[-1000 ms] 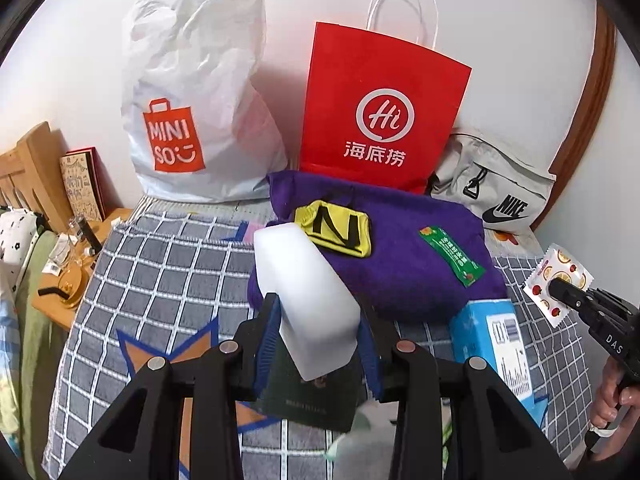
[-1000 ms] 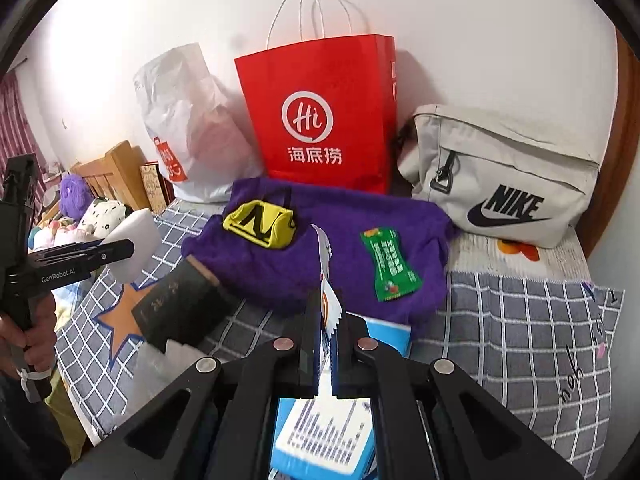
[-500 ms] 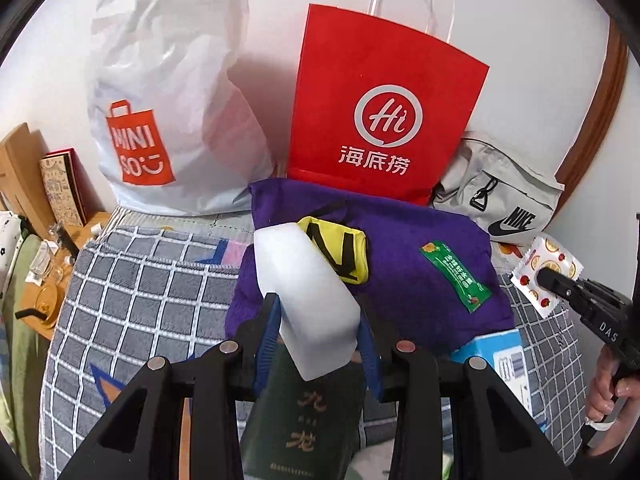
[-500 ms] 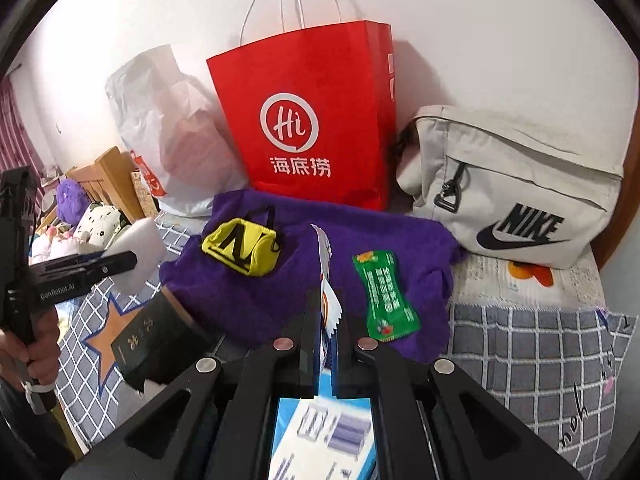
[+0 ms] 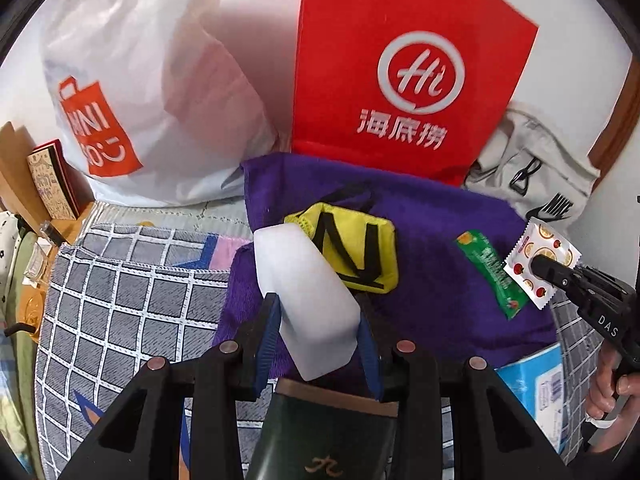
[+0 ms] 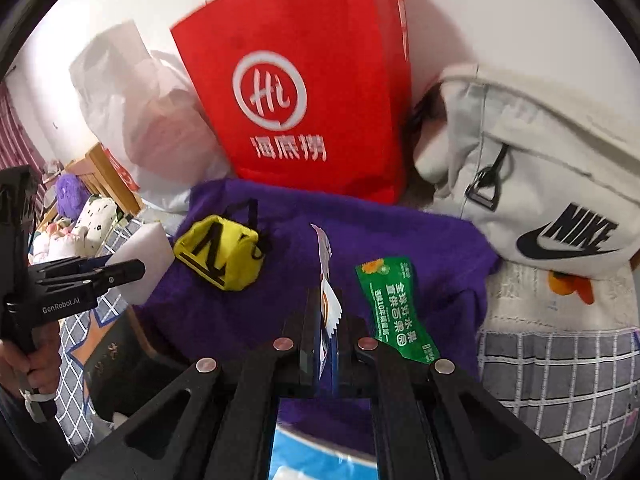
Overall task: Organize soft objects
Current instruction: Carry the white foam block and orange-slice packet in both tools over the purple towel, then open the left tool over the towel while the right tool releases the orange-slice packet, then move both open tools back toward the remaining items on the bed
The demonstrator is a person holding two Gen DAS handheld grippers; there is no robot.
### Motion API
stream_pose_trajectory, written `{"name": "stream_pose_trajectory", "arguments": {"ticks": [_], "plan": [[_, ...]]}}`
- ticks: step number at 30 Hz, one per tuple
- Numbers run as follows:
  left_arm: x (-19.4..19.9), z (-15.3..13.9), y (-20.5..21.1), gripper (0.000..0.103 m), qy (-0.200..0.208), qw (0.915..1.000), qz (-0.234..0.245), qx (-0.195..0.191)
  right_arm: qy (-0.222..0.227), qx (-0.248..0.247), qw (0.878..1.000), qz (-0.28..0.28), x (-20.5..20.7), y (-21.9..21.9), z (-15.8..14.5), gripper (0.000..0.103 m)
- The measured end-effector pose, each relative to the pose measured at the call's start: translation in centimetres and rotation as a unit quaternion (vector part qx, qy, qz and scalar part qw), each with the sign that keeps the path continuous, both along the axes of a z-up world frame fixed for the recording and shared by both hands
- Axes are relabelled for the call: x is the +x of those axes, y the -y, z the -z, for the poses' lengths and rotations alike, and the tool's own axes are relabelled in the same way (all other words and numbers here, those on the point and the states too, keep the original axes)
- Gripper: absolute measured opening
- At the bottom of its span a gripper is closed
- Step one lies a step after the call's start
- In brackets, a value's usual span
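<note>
My left gripper [image 5: 316, 322] is shut on a white foam block [image 5: 304, 296], held above the near edge of a purple towel [image 5: 436, 272]. My right gripper [image 6: 325, 316] is shut on a thin white sachet with fruit print [image 6: 326, 276], also in the left wrist view [image 5: 540, 264], over the towel's right part. On the towel lie a yellow pouch with a black N [image 5: 352, 252] [image 6: 220, 256] and a green sachet [image 5: 492, 276] [image 6: 394, 304].
Against the wall stand a red paper bag [image 5: 408, 80], a white Miniso plastic bag [image 5: 132, 92] and a grey Nike bag [image 6: 540, 184]. A dark green box [image 5: 324, 440] and a blue packet [image 5: 536, 384] lie on the grey checked bedspread [image 5: 120, 304]. A wooden headboard [image 5: 16, 176] is at left.
Both grippers have moved forward toward the bags and the towel, each still holding its object. The bags and towel look closer and larger.
</note>
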State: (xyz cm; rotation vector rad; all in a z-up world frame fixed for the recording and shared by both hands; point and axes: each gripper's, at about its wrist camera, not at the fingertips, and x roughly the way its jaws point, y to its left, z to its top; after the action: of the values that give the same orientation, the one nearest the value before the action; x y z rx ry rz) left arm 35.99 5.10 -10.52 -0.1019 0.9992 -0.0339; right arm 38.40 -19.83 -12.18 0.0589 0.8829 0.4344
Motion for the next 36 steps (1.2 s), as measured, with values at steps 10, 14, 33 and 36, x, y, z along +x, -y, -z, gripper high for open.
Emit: {"name": "stream_pose_trajectory", "arguments": {"ticks": [10, 14, 33, 36], "plan": [[1.5, 1.9, 0.7, 0.036, -0.017, 0.9997, 0.004, 0.015, -0.053, 0.003, 0.998, -0.017, 1.7, 0.2, 3.4, 0.004], [1.9, 2.0, 1.3, 0.038, -0.017, 0.9996, 0.010, 0.018, -0.068, 0.001, 0.998, -0.019, 2.0, 0.1, 4.2, 0.005], [1.4, 2.2, 2.2, 0.074, -0.036, 0.9989, 0.024, -0.020, -0.031, -0.062, 0.998, 0.014, 1.3, 1.1, 2.5, 0.047], [0.8, 1.5, 2.0, 0.074, -0.030, 0.9992, 0.021, -0.013, -0.020, -0.064, 0.997, 0.024, 0.9, 1.1, 1.7, 0.058]]}}
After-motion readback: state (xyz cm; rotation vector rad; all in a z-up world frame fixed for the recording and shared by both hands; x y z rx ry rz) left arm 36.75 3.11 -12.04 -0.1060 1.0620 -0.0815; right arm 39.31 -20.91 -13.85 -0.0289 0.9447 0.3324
